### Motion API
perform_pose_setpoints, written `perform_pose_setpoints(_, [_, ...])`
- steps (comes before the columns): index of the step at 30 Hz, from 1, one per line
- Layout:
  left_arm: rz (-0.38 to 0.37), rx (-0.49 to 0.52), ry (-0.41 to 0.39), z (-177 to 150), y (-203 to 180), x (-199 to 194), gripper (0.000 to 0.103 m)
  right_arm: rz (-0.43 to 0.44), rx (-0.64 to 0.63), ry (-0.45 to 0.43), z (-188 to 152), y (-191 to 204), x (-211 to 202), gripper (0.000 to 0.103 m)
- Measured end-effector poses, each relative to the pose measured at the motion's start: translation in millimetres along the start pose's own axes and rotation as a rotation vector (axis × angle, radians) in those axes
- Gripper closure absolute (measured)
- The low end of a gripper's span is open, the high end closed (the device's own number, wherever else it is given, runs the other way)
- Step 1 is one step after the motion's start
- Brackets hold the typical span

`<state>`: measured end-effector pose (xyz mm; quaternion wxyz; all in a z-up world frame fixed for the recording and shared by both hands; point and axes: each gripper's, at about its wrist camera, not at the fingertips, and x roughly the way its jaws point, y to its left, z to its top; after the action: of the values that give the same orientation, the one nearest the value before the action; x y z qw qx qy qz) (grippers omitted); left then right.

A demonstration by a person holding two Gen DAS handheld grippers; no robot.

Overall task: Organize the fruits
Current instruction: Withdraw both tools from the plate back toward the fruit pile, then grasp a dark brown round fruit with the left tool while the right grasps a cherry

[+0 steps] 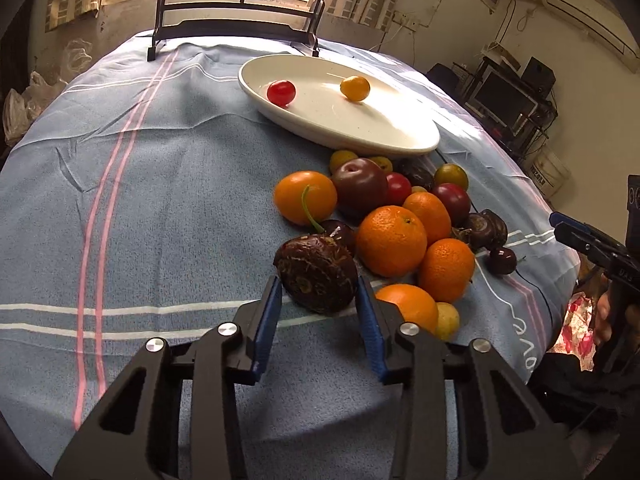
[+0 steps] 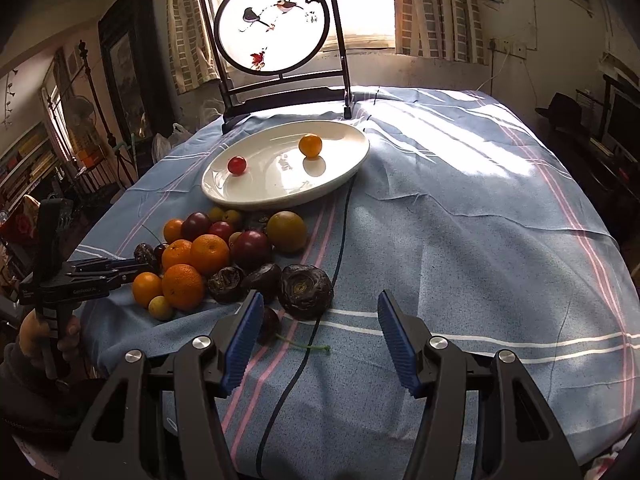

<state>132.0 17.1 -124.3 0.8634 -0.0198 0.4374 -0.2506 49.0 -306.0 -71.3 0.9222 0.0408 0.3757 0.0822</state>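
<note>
A white oval plate [image 1: 384, 136] [image 2: 344, 168] holds a red cherry tomato [image 1: 281, 92] [image 2: 237, 165] and a small yellow-orange fruit [image 1: 354, 88] [image 2: 310, 145]. In front of it lies a pile of oranges [image 1: 391, 241] [image 2: 209, 254], plums, cherries and dark water chestnuts. My left gripper [image 1: 318, 284] has its blue pads on both sides of a dark brown water chestnut [image 1: 316, 274] [image 2: 145, 255] at the pile's near edge, gripping it. My right gripper [image 2: 318, 312] is open and empty, just short of another water chestnut [image 2: 306, 291].
A blue striped cloth [image 1: 160, 200] covers the table. A round painted screen on a black stand [image 2: 272, 24] sits at the back edge. A black cable [image 2: 320, 320] runs across the cloth. A cherry with green stem [image 2: 269, 325] lies by my right gripper's left finger.
</note>
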Motion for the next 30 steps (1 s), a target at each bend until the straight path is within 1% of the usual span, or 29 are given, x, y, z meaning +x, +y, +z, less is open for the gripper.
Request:
perform_pose_setpoints(1, [0.005,0.006,-0.005,0.0,-0.7,0.7,0.066,0.001,-0.002,0.001,0.2,0.6,0.6,0.043])
perform_pose_setpoints(4, [0.000,-0.023,-0.007,5.8,2.2,5.5,0.066,0.010,-0.007,0.009,-0.4,3.8,3.6,0.043])
perform_pose_setpoints(7, [0.009,-0.014,-0.005,10.3,-0.5,10.8,0.065,0.019,-0.014,0.022,-2.8,6.6,5.7,0.043])
perform_pose_setpoints(9, [-0.003,-0.025,0.005,14.5,0.0,13.1,0.058,0.015,-0.017,0.029,-4.5,6.7,5.9,0.043])
perform_pose_setpoints(11, [-0.005,-0.036,0.009,17.9,0.5,15.3,0.056,0.011,-0.014,0.032,-5.7,4.7,5.9,0.043])
perform_pose_setpoints(13, [0.003,-0.022,0.012,19.0,-0.4,16.6,0.057,0.009,-0.008,0.033,-6.3,2.8,5.8,0.043])
perform_pose_setpoints(16, [0.002,-0.014,0.011,16.4,-1.3,13.8,0.061,0.014,-0.004,0.036,-7.7,1.5,6.7,0.043])
perform_pose_setpoints(17, [0.009,-0.018,0.011,15.1,-0.9,11.4,0.066,0.015,-0.006,0.039,-7.9,1.2,7.4,0.043])
perform_pose_setpoints(19, [0.017,-0.020,-0.004,10.5,-1.2,2.4,0.066,0.019,-0.011,0.043,-8.1,1.6,8.7,0.043])
perform_pose_setpoints(22, [0.031,-0.007,-0.034,4.0,-3.3,-17.2,0.066,0.052,-0.048,0.042,-9.7,9.9,9.5,0.043])
perform_pose_setpoints(27, [0.083,0.033,-0.038,-3.1,-7.9,-36.0,0.066,0.118,-0.117,0.067,-14.6,34.2,23.4,0.044])
perform_pose_setpoints(28, [0.097,0.041,-0.034,-4.8,-8.6,-36.1,0.066,0.117,-0.123,0.075,-15.4,37.0,28.3,0.045])
perform_pose_setpoints(30, [0.114,0.037,-0.014,-7.6,-7.1,-32.5,0.066,0.107,-0.134,0.099,-17.3,41.0,40.0,0.051])
